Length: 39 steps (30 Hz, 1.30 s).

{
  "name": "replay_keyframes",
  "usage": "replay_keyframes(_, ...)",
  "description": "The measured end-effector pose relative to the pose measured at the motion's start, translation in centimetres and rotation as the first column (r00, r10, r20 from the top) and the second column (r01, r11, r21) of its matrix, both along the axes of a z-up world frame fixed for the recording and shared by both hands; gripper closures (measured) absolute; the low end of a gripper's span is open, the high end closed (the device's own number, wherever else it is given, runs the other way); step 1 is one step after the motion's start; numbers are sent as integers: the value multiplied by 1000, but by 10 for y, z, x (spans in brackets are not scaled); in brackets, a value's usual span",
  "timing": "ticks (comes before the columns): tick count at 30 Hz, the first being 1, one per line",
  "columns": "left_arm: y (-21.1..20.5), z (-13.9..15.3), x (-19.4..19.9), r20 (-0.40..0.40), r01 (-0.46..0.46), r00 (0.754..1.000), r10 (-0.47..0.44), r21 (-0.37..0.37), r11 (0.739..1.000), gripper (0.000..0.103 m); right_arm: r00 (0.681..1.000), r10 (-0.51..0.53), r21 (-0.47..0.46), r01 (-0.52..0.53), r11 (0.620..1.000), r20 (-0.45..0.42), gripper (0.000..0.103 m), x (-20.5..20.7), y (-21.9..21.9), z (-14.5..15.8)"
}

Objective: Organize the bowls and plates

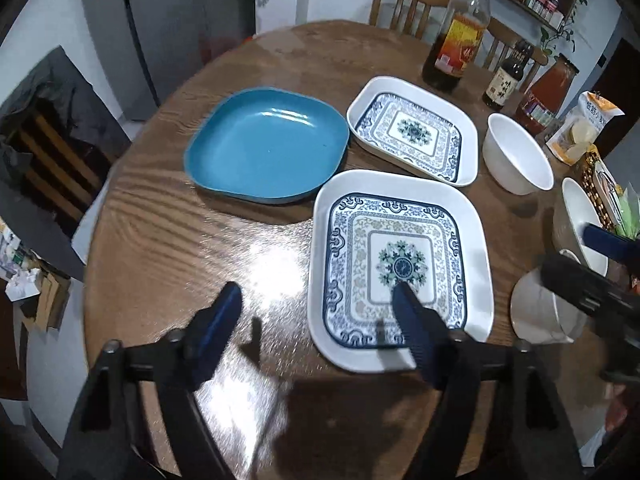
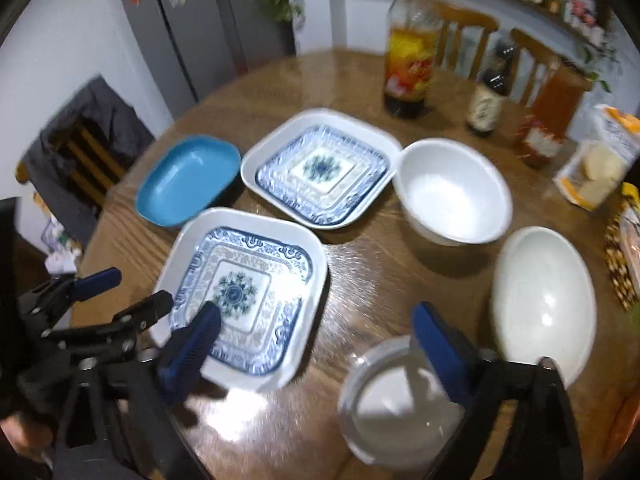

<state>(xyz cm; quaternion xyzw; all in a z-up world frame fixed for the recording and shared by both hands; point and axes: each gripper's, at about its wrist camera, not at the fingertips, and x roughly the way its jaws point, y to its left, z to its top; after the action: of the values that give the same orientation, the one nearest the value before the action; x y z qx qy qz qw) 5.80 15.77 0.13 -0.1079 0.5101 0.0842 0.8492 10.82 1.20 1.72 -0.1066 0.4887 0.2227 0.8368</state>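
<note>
Hovering over the round wooden table (image 1: 168, 208), the left gripper (image 1: 316, 300) has its fingers spread with nothing between them, one finger above the near patterned plate (image 1: 400, 268). The right gripper (image 2: 316, 320) is likewise spread and empty, above a small white cup (image 2: 384, 404) (this view is blurred). A second patterned plate (image 1: 416, 132) lies beyond, just beside the blue plate (image 1: 268, 144). Two white bowls (image 2: 452, 192) (image 2: 544, 296) sit on the right, with bottles (image 1: 460, 36) behind.
</note>
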Motion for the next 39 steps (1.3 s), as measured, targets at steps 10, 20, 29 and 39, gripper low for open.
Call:
replay_keyframes(10,12,-25,18,-69,39,997,-43,-53,998,63,992,-8,-139,-10,990,-124,55,35,25,-51)
replay_keyframes(20,17,-28,9,-77,61,995,-68,-82,995,82,988,15,-75,-27,997,-152,90,21,27,-46)
replay_keyframes(29,34,-14,-29,-88,62,994,-65,-41,997,83,977,108,-11,-112,994,-182,90,-43,33,-35)
replay_keyframes(39,24,-16,-31,-104,56,993,-60,-41,998,43,981,31,-18,-35,999,-189,83,-43,11,-30)
